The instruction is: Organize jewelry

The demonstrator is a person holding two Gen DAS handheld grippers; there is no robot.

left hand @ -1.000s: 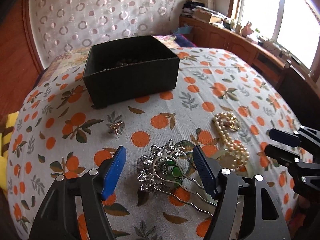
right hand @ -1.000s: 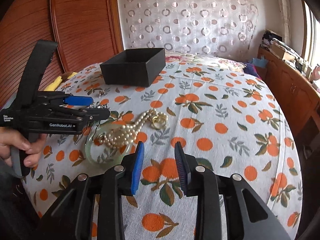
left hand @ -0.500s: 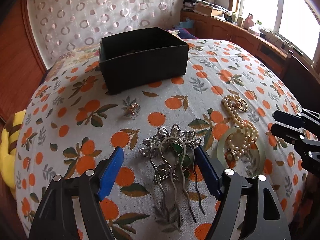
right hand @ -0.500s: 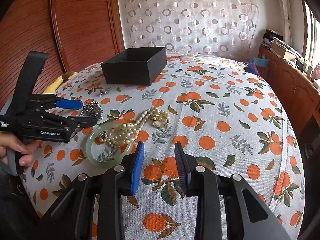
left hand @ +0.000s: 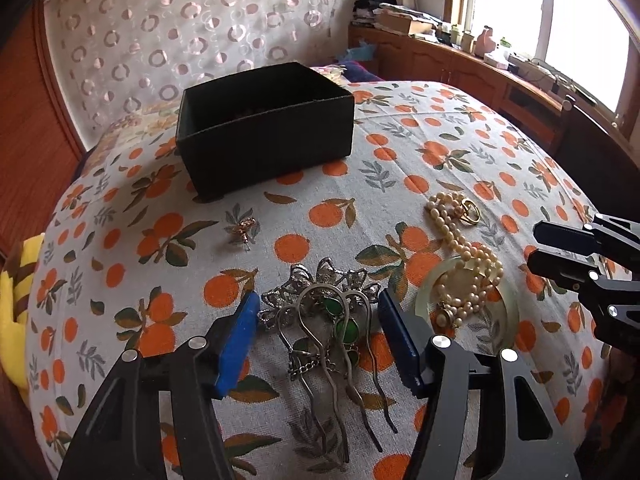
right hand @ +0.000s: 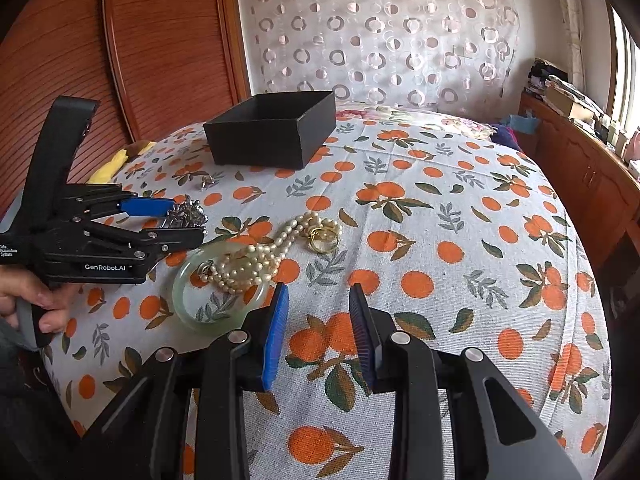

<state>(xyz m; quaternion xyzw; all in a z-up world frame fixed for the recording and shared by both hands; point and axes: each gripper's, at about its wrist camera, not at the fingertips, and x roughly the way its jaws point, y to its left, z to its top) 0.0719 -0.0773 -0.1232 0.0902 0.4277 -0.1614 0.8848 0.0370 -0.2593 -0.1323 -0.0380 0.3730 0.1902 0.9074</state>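
A silver hair comb with green stones (left hand: 326, 312) lies on the orange-print cloth. My left gripper (left hand: 318, 322) is open with its blue fingers on either side of the comb, low over it; it also shows in the right wrist view (right hand: 176, 220). A pearl necklace (left hand: 464, 264) lies across a pale jade bangle (left hand: 508, 312), with gold rings (left hand: 470, 210) at its far end. A small rose-gold earring (left hand: 242, 230) lies alone. A black open box (left hand: 266, 134) stands behind. My right gripper (right hand: 318, 328) is open and empty, just right of the bangle (right hand: 188, 300).
The table (right hand: 460, 208) is covered by the orange-print cloth. A wooden panel wall (right hand: 160, 40) stands at the left, a curtain (right hand: 380, 32) behind, and a wooden cabinet (right hand: 580, 160) with clutter along the right. A yellow cloth (left hand: 16, 300) hangs at the table's left edge.
My left gripper has turned and drawn back slightly, so the comb's prongs now point toward me between the fingers. The right gripper has stayed nearly still.
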